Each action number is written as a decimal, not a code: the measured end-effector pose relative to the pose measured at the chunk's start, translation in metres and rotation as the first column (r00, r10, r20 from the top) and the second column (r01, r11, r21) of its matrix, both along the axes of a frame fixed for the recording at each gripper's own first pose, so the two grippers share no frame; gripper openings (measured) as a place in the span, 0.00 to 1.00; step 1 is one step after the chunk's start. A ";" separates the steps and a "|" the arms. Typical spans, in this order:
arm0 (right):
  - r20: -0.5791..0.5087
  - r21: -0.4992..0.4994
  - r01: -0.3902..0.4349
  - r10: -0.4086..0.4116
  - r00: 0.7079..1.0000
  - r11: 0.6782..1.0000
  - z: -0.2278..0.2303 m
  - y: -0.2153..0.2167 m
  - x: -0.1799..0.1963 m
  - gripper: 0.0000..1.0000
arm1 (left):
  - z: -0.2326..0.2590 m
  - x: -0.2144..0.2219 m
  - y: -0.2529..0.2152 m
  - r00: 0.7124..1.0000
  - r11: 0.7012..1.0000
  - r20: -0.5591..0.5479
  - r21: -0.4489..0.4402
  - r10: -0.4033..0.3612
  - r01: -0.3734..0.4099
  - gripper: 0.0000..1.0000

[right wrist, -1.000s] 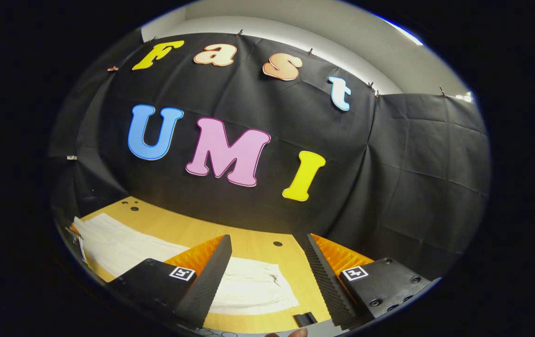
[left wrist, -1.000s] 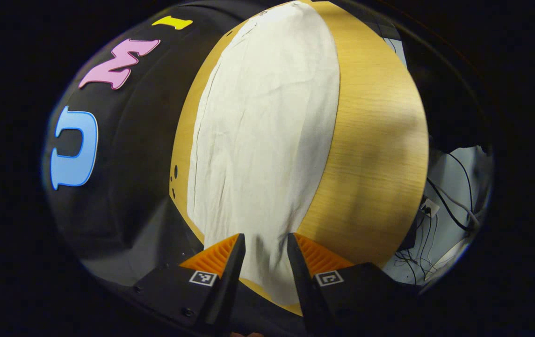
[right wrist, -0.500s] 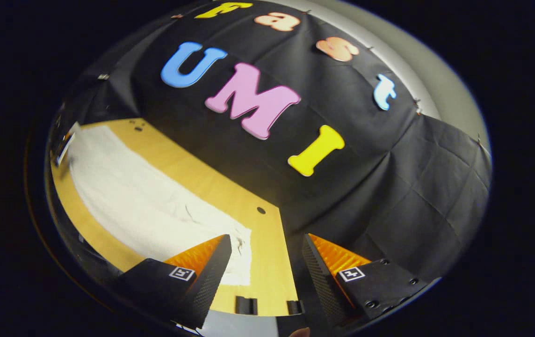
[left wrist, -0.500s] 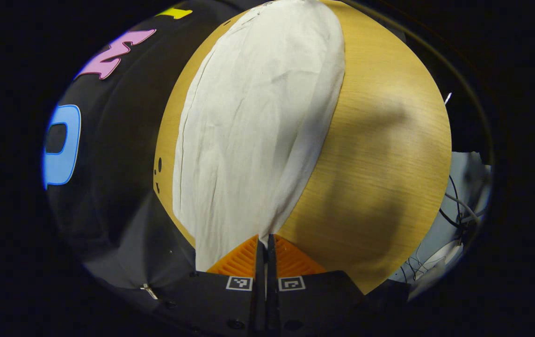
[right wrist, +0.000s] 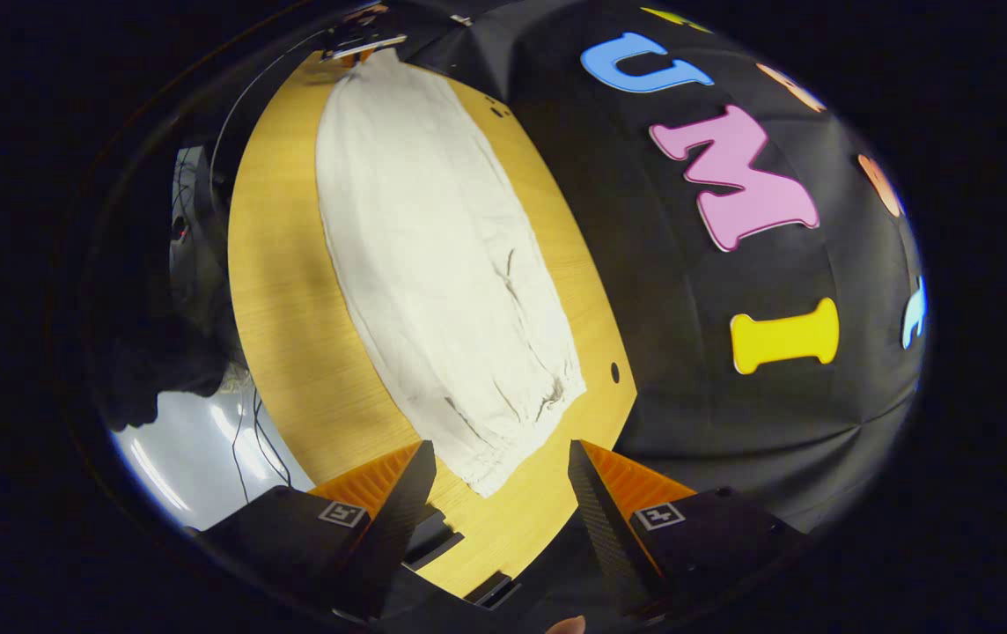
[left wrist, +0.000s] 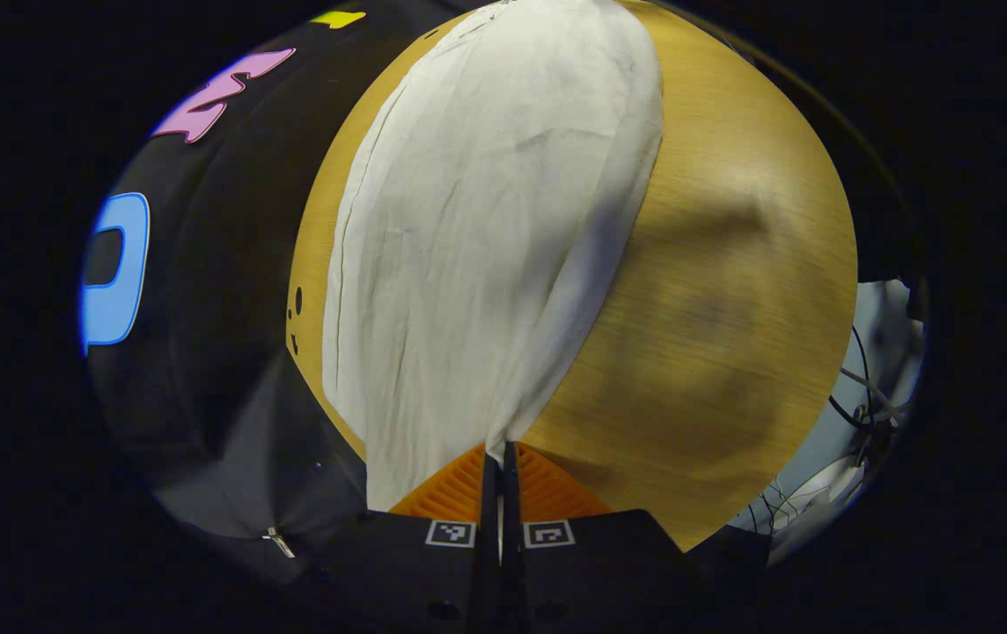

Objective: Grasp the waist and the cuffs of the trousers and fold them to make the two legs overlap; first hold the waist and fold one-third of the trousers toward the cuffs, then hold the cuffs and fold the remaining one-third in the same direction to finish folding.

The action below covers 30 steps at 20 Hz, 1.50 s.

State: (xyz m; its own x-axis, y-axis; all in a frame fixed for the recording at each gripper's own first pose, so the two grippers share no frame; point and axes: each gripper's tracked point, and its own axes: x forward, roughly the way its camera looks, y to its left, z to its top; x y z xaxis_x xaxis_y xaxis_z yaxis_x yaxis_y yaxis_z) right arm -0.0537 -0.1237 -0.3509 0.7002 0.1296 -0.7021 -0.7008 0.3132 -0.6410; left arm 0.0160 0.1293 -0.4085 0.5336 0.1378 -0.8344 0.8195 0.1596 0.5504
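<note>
Left gripper [left wrist: 501, 458] clamped on the near end of the trousers [left wrist: 486, 220], fingers [left wrist: 455, 484] pressed together with the pale cloth pinched between them. Cloth drawn up into a narrow gather at the tips, widening ahead across the bench [left wrist: 732, 291]. Right of the gripper, bare wood under a soft shadow; beyond the bench edge there, cables [left wrist: 856, 405] on a pale floor. Left of the gripper, the black booth wall [left wrist: 222, 264].

Right gripper [right wrist: 496, 462] open wide, hovering above the gathered waist end of the trousers [right wrist: 433, 246], clear of the cloth. Trousers stretched flat ahead of it along the bench [right wrist: 283, 291]. Small hole [right wrist: 614, 372] in the wood just right of the waist. Far off at the opposite end, the other gripper at the cuffs. Fingertip [right wrist: 567, 625] at the bottom edge.
</note>
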 end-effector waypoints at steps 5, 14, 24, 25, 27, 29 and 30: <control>-0.070 -0.123 -0.122 0.114 0.991 0.985 -0.059 -0.027 0.014 0.94 | 0.001 -0.001 -0.001 0.999 0.998 -0.010 0.024 0.052 -0.052 0.06; -0.003 -0.153 -0.161 0.162 0.987 0.975 -0.090 -0.028 0.062 0.84 | 0.001 0.001 -0.001 0.998 0.997 -0.001 0.043 0.059 -0.059 0.05; -0.033 -0.096 -0.040 0.037 0.999 0.995 -0.059 -0.014 0.074 0.07 | 0.026 0.019 -0.003 0.991 0.986 0.077 -0.133 0.109 -0.098 0.05; -0.007 -0.065 -0.011 0.011 1.000 0.998 -0.046 -0.011 0.078 0.07 | 0.032 0.020 -0.002 0.986 0.976 0.086 -0.175 0.143 -0.126 0.05; 0.049 -0.012 0.046 -0.046 0.998 0.999 -0.014 -0.003 0.091 0.07 | 0.046 0.029 0.001 0.971 0.949 0.096 -0.253 0.219 -0.189 0.05; 0.093 0.030 0.095 -0.097 0.991 0.995 0.009 0.001 0.110 0.07 | 0.059 0.041 0.000 0.953 0.918 0.100 -0.312 0.287 -0.244 0.05; 0.107 0.052 0.119 -0.124 0.986 0.991 0.016 0.004 0.124 0.07 | 0.065 0.048 -0.003 0.943 0.900 0.090 -0.339 0.320 -0.273 0.05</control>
State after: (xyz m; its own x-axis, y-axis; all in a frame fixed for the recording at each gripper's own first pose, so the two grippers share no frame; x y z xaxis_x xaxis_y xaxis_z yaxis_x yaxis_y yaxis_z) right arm 0.0703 -0.1201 -0.3348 0.7851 0.0687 -0.6155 -0.5818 0.4226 -0.6950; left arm 0.0645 0.1268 -0.3438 0.6239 0.0478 -0.7800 0.6252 0.5683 0.5349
